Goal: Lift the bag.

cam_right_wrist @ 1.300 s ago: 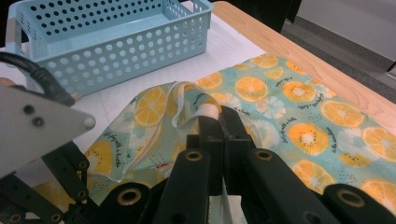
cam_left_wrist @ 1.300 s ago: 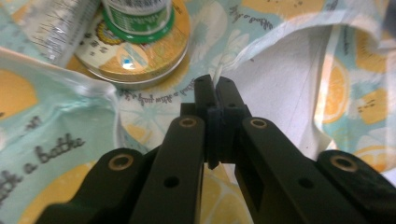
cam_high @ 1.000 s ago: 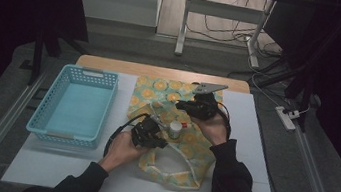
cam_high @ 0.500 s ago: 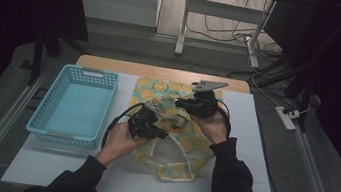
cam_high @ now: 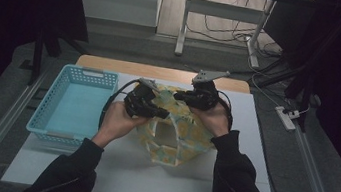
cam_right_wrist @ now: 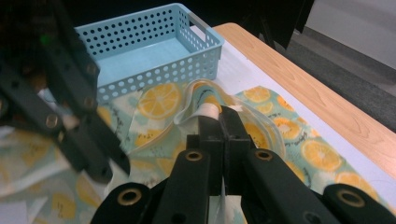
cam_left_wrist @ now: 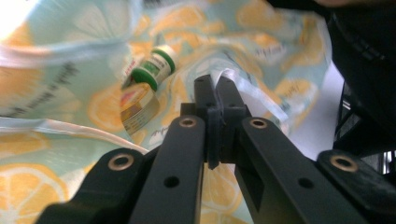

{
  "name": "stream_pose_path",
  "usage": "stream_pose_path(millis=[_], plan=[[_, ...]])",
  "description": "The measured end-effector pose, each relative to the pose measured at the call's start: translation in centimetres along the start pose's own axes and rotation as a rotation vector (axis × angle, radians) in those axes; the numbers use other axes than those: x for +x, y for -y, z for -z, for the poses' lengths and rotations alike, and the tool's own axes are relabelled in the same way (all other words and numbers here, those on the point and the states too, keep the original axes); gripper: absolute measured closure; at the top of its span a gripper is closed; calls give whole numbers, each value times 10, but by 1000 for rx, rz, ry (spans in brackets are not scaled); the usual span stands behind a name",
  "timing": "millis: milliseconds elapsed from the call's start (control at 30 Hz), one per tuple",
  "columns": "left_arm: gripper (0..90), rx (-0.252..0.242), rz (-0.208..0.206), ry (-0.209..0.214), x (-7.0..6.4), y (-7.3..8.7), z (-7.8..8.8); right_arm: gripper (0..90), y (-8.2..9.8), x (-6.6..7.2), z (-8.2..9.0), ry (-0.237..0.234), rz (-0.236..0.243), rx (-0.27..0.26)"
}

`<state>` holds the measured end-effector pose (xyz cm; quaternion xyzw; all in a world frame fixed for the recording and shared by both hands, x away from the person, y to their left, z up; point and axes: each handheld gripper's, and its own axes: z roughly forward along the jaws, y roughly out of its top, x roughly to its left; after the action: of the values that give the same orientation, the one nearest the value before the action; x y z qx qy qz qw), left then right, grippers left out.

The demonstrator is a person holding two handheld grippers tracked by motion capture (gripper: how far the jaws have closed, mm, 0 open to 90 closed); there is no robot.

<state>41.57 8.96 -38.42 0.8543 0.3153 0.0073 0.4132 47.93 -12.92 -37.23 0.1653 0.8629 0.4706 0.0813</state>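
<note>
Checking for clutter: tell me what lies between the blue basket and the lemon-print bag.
Bare white table and the left tongs' black cable, in the high view, between basket and bag.

A light blue perforated basket point(cam_high: 74, 105) sits at the left of the high view, on a white sheet point(cam_high: 117, 169) that covers most of the tabletop. A strip of bare wooden tabletop point(cam_high: 161, 72) shows along the far edge. In the upper centre, a white metal frame point(cam_high: 185, 22) stands on the floor, with loose cables point(cam_high: 228, 31) beside it. A white power strip point(cam_high: 286, 118) lies on the floor at the right.
</note>
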Motion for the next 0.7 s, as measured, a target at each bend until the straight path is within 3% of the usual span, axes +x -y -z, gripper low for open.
stream_pose_path(millis=[400,700], plan=[[900,-86,16,-18,14,-28,39,900,-23,-3,18,11,-5,5],[900,-165,25,-1,21,-52,61,900,-39,-4,27,33,0,-11]])
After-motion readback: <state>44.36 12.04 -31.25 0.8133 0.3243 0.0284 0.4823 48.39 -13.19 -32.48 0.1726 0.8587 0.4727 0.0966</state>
